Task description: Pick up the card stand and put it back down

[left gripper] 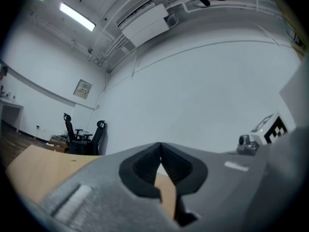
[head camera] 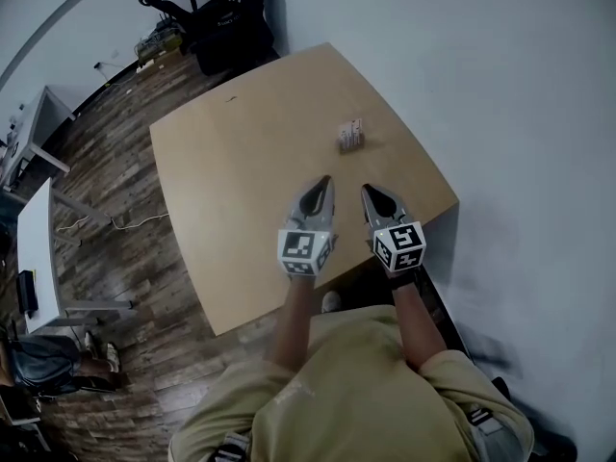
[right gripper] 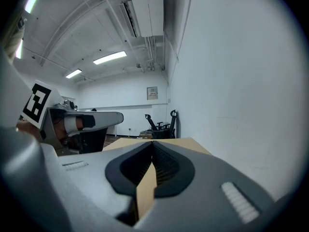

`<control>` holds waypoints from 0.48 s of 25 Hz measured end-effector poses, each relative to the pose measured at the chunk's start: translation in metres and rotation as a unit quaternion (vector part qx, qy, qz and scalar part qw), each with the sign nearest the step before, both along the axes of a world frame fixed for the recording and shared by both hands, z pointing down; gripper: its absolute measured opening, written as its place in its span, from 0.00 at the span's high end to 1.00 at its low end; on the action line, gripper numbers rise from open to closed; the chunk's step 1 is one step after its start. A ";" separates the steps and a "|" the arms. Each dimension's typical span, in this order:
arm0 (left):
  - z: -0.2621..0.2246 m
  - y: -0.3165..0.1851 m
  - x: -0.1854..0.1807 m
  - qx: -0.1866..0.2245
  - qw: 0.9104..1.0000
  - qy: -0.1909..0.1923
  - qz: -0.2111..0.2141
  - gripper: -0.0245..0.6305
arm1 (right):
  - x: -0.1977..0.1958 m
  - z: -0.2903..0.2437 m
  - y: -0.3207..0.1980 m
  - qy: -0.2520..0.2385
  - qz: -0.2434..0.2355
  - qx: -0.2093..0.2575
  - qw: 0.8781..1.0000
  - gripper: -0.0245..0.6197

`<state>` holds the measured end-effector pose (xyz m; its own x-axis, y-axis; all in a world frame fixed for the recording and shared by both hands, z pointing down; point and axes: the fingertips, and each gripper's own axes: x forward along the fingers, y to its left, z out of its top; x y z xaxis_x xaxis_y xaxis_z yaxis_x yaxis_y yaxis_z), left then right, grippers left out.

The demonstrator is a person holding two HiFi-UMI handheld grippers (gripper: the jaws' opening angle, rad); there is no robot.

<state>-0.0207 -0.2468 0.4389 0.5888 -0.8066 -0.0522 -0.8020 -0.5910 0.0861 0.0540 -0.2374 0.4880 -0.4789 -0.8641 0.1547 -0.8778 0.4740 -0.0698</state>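
The card stand (head camera: 351, 135), a small pale upright piece with reddish print, stands on the wooden table (head camera: 241, 162) toward its far right side. My left gripper (head camera: 324, 180) and right gripper (head camera: 366, 190) hover side by side over the near part of the table, pointing at the stand and a short way from it. Both are shut with nothing between their jaws. In the left gripper view the left gripper (left gripper: 160, 145) has its tips meeting, and the right gripper (right gripper: 153, 142) looks the same in its own view. The stand is hidden in both gripper views.
A plain wall (head camera: 500, 85) runs close along the table's right edge. Black office chairs (head camera: 226, 17) stand beyond the far corner. A white desk (head camera: 38, 248) sits on the wood floor at the left, with a person (head camera: 48, 364) near it.
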 end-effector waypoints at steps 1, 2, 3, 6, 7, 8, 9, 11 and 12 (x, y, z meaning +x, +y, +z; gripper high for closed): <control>0.009 -0.007 -0.002 -0.010 1.000 -0.002 0.001 0.96 | -0.003 0.007 -0.005 0.003 -0.004 -0.008 1.000 0.95; 0.017 -0.014 -0.002 -0.019 1.000 -0.005 0.001 0.96 | -0.003 0.012 -0.010 0.006 -0.007 -0.015 1.000 0.95; 0.024 -0.020 -0.002 -0.028 1.000 -0.009 0.002 0.96 | -0.002 0.016 -0.017 0.007 -0.008 -0.021 1.000 0.96; 0.044 -0.039 0.002 -0.049 0.999 -0.022 0.005 0.96 | 0.005 0.026 -0.039 0.003 -0.007 -0.039 0.999 0.96; 0.053 -0.045 0.002 -0.056 0.998 -0.027 0.006 0.96 | 0.007 0.029 -0.047 0.001 -0.008 -0.045 0.999 0.95; 0.063 -0.053 0.001 -0.062 0.998 -0.031 0.005 0.96 | 0.009 0.034 -0.055 0.000 -0.009 -0.051 0.999 0.95; 0.072 -0.062 0.001 -0.070 0.997 -0.036 0.002 0.96 | 0.012 0.040 -0.065 0.001 -0.010 -0.057 0.998 0.95; 0.094 -0.082 -0.001 -0.086 0.995 -0.045 -0.002 0.96 | 0.020 0.057 -0.086 -0.002 -0.007 -0.071 0.997 0.95; 0.105 -0.092 -0.001 -0.092 0.994 -0.050 -0.002 0.96 | 0.023 0.067 -0.095 -0.004 -0.006 -0.078 0.997 0.95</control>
<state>-0.0220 -0.3383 0.5443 0.5811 -0.7987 0.1561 -0.8139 -0.5702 0.1120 0.0773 -0.3326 0.5549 -0.4902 -0.8246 0.2823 -0.8716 0.4666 -0.1507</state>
